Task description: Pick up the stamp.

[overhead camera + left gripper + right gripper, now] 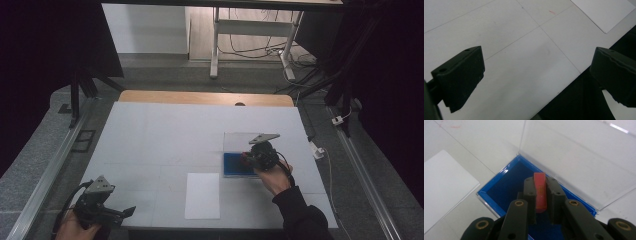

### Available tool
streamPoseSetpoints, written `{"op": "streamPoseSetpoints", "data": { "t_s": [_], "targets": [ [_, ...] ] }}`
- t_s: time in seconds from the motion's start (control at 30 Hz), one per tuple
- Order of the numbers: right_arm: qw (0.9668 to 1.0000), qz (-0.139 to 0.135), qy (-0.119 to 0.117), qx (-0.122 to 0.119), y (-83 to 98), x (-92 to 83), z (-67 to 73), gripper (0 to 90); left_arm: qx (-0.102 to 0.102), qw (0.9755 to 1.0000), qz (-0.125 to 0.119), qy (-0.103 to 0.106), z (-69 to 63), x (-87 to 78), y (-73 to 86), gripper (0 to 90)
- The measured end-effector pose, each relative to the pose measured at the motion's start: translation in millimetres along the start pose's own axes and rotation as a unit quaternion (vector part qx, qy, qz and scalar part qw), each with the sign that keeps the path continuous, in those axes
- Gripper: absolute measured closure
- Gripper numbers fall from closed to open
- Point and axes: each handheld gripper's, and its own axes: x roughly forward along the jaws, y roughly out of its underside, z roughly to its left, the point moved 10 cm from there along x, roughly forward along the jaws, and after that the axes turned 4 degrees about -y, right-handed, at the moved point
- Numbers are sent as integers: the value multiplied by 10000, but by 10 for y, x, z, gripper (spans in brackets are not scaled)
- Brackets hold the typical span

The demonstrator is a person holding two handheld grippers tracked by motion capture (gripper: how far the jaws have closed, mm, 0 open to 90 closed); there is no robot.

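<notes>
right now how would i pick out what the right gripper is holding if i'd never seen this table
Find the white table, then the open blue box with its clear lid raised, right of the white sheet. Over the box, the right gripper is shut on a small flat red block, the only red thing there.
</notes>
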Motion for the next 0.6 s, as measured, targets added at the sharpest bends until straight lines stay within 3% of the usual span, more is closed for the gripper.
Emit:
{"op": "streamPoseSetpoints", "data": {
  "t_s": [0.23,0.6],
  "targets": [
    [9996,-195,-150,-117,-50,-98,28,802,-54,9999,-55,74,5,-10,-3,3],
    [9986,-383,-170,-319,-123,-224,94,802,-69,9998,-96,144,0,-23,-6,4]
  ]
}}
